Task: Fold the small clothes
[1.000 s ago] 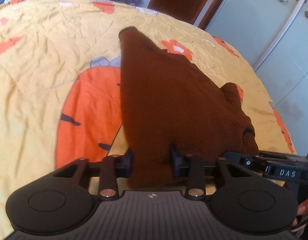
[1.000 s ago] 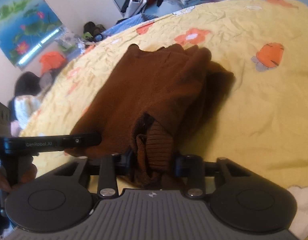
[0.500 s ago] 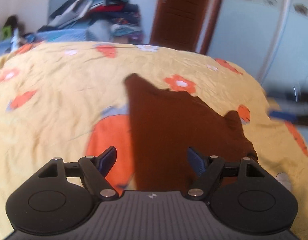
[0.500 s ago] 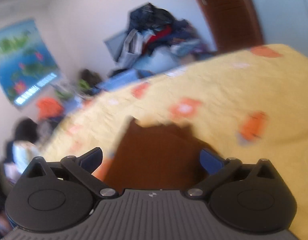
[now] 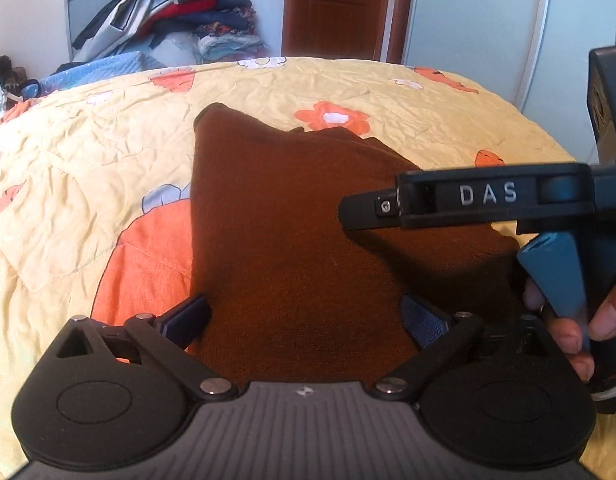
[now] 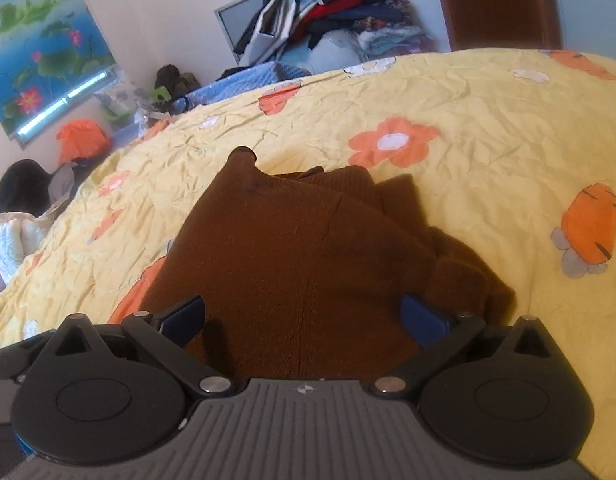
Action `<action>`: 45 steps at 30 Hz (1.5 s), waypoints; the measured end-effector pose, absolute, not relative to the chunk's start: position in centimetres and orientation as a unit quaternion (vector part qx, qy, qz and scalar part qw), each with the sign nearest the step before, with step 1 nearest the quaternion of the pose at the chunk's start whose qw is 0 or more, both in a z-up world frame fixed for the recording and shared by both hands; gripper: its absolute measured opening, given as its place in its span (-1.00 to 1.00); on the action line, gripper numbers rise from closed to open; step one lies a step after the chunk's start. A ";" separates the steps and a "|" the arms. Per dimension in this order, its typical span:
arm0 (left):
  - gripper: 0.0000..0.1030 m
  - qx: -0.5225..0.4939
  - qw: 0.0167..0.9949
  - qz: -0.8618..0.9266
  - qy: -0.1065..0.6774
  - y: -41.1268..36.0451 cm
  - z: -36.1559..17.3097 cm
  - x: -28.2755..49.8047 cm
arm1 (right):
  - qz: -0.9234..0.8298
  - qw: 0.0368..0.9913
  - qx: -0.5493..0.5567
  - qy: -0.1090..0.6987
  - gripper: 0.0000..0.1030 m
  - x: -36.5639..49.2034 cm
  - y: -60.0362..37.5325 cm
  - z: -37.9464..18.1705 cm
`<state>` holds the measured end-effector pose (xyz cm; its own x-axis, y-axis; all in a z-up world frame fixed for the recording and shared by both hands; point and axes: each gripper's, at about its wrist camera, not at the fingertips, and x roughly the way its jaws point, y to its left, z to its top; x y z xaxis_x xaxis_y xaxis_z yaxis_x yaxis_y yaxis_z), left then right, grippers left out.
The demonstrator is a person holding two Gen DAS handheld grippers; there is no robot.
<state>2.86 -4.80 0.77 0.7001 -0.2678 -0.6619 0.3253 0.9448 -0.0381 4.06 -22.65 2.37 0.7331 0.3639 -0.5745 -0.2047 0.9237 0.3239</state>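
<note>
A brown knitted sweater [image 5: 292,216] lies folded on the yellow bedspread [image 5: 88,152]. My left gripper [image 5: 306,320] hovers over its near edge; its jaws are opening wide and the blue pads touch no cloth. In the right wrist view the same sweater [image 6: 300,248] shows layered folds at its right side. My right gripper [image 6: 304,320] stands open above the near edge, holding nothing. One black finger [image 5: 447,200] of the right gripper, marked DAS, reaches in from the right over the sweater, with a person's hand [image 5: 567,328] on its blue trigger.
The bedspread has orange flower and carrot prints. Behind the bed sit a heap of clothes [image 5: 180,4], a blue quilt [image 6: 248,80], a brown door [image 5: 339,4] and a pale wardrobe [image 5: 487,20]. A seated person [image 6: 16,216] is at the far left.
Both grippers let go of the sweater and opened wide. Both have drawn back and tilted up, so more of the room shows. The sweater now rests flat on the bed.
</note>
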 end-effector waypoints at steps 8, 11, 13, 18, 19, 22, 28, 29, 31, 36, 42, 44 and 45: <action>1.00 0.040 0.922 -0.160 0.351 -4.7 0.6 2.8 | 0.149 0.929 0.094 0.326 1.00 4.3 -21.8 2.3; 1.00 0.043 0.924 -0.159 0.344 -4.7 0.3 2.7 | 0.153 0.929 0.099 0.323 1.00 4.2 -22.2 2.2; 1.00 0.043 0.924 -0.158 0.345 -4.7 0.4 2.7 | 0.154 0.928 0.094 0.325 1.00 4.2 -22.1 2.2; 1.00 0.027 0.921 -0.148 0.358 -4.0 0.9 2.4 | 0.128 0.923 0.116 0.343 1.00 3.7 -22.0 3.8; 1.00 0.020 0.922 -0.144 0.360 -3.5 1.2 2.1 | 0.120 0.923 0.132 0.341 1.00 3.4 -22.2 4.3; 1.00 0.018 0.926 -0.133 0.353 -2.2 2.0 1.0 | 0.117 0.927 0.157 0.320 1.00 1.2 -22.7 6.0; 1.00 0.031 0.925 -0.105 0.363 -1.2 1.8 0.4 | 0.126 0.939 0.121 0.296 1.00 -2.4 -21.9 7.1; 1.00 0.032 0.925 -0.105 0.363 -1.3 1.9 0.4 | 0.124 0.939 0.110 0.301 1.00 -2.2 -21.5 7.0; 1.00 0.037 0.926 -0.107 0.361 -1.7 1.9 0.3 | 0.112 0.937 0.097 0.317 1.00 -1.2 -21.0 6.4; 1.00 0.038 0.923 -0.112 0.366 -1.7 1.6 0.4 | 0.074 0.923 0.081 0.370 1.00 1.6 -21.7 2.8; 1.00 0.029 0.921 -0.114 0.373 -1.5 1.1 0.9 | 0.073 0.916 0.121 0.375 1.00 1.1 -24.0 3.4; 1.00 0.027 0.920 -0.115 0.374 -1.6 1.1 0.9 | 0.065 0.920 0.129 0.363 1.00 0.7 -24.5 4.0; 1.00 0.028 0.920 -0.116 0.373 -1.7 1.1 0.9 | 0.069 0.923 0.131 0.355 1.00 0.6 -24.6 4.3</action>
